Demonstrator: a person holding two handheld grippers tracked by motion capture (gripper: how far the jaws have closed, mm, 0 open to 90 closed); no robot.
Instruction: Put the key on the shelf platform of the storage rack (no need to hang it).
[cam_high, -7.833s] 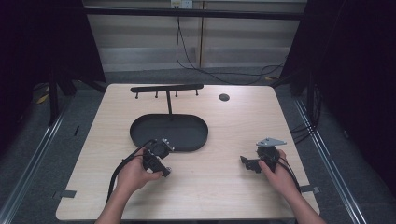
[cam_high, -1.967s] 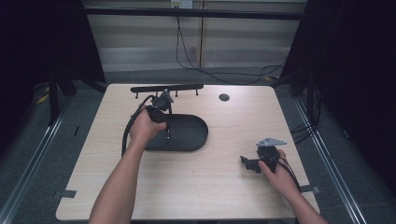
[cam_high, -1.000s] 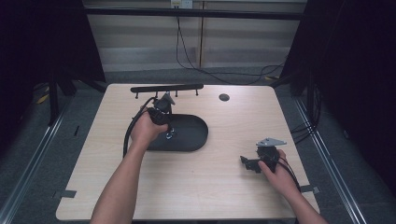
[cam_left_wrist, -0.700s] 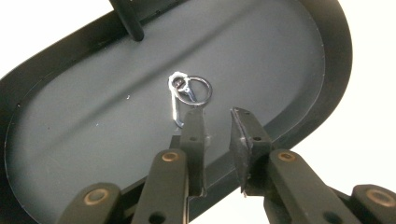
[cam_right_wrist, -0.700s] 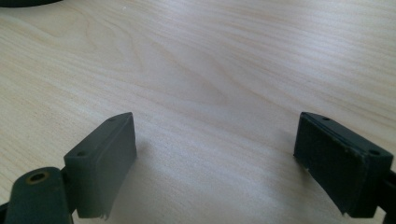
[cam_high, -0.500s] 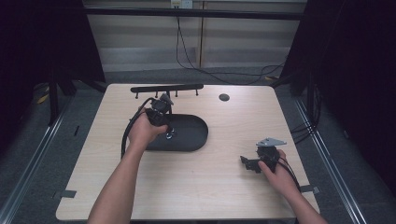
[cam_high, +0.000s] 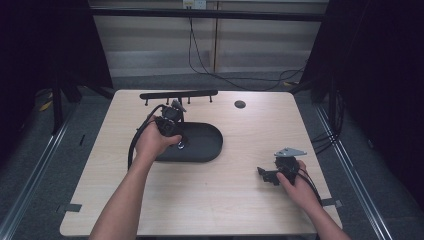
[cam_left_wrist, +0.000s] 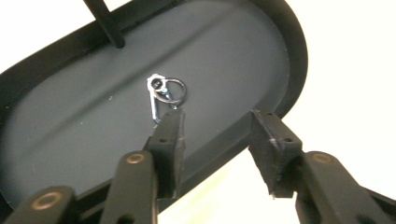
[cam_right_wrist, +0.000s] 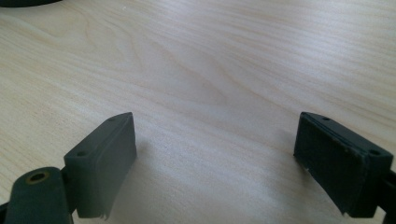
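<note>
- One key ring (cam_left_wrist: 164, 95) with a clip is seen lying flat in the black tray (cam_left_wrist: 84, 140), just beyond the left gripper (cam_left_wrist: 217, 140), nearer its left jaw.
- Its long axis is pointed roughly towards that jaw.
- The left jaws have just been opening; nothing is held between them.
- The right gripper (cam_right_wrist: 217, 163) is held wide and empty over the table (cam_right_wrist: 233, 60), well apart from the tray.
- One rack (cam_high: 178, 94) is seen behind the tray.

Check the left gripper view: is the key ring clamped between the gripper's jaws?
No, the key ring lies loose on the black tray, beyond the left gripper, whose jaws stand apart.
</note>
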